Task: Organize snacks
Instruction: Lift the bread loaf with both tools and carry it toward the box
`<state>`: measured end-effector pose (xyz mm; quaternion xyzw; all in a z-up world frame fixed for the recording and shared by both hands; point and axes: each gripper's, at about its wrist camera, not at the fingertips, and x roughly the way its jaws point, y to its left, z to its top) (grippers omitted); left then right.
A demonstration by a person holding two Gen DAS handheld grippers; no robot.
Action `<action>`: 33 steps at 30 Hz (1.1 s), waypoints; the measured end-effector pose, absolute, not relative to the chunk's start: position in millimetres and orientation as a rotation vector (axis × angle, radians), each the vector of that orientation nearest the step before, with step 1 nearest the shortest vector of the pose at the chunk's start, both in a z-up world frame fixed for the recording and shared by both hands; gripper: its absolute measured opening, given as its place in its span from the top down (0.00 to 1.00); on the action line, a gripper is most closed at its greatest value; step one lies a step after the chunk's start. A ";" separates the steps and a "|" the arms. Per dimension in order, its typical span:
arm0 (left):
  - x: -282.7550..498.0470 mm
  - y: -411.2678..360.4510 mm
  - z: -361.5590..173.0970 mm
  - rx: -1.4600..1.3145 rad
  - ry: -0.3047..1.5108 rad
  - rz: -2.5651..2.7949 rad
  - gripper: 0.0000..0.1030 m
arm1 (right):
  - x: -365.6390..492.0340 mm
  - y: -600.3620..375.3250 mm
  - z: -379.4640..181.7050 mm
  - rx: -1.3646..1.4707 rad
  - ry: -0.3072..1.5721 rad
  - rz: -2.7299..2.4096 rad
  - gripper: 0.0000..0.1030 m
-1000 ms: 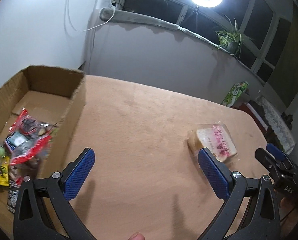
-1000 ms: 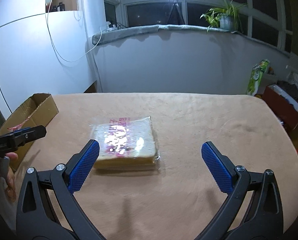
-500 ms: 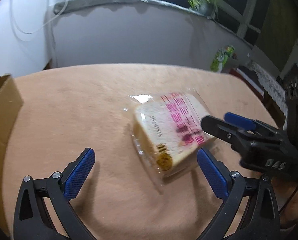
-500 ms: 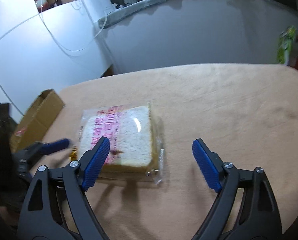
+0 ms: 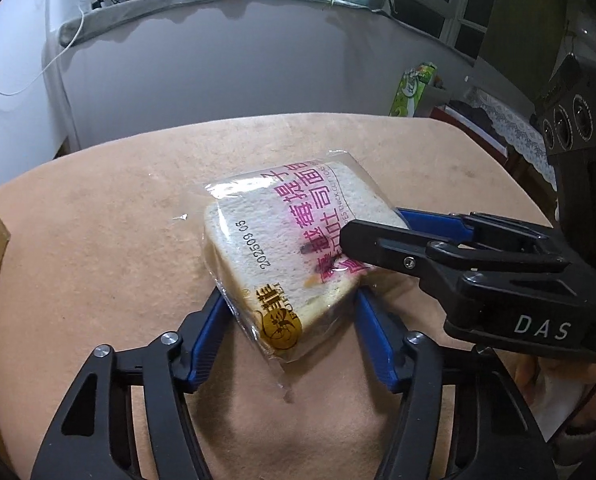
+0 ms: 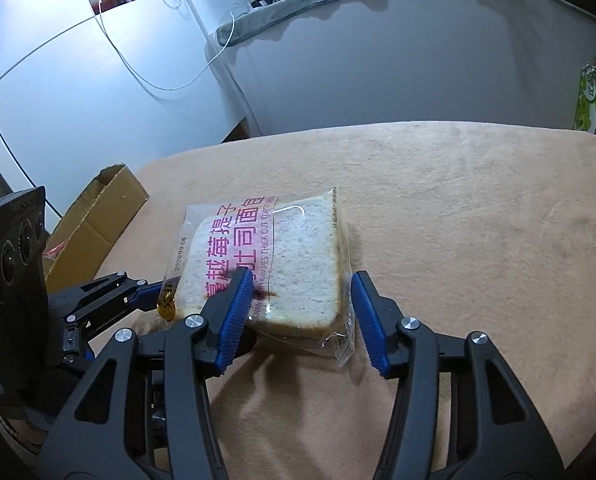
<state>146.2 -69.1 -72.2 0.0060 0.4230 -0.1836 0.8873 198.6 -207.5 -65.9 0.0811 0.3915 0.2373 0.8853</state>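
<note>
While our left gripper (image 5: 289, 320) and right gripper (image 6: 298, 312), both just closing, seemingly pinch the toast packet (image 5: 293, 240), opposing pulls could tear it.

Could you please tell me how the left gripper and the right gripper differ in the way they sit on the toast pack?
The left gripper straddles the gold-stickered corner of the toast pack; the right gripper takes the neighbouring corner. The left gripper's pads flank the pack's sides, while one right gripper finger sits over its printed top. Both are black with blue pads, and both have just been closing around the pack.
</note>
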 end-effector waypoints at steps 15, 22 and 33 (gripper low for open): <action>122.9 -75.7 -38.1 0.087 0.762 -0.389 0.40 | 156.8 -211.3 -18.0 0.176 0.693 0.455 0.48; 108.7 -64.0 -13.9 0.094 0.692 -0.384 0.40 | 139.0 -200.5 11.9 0.145 0.636 0.462 0.48; 92.7 -31.4 4.4 0.062 0.635 -0.330 0.40 | 130.6 -148.2 36.3 0.082 0.598 0.520 0.48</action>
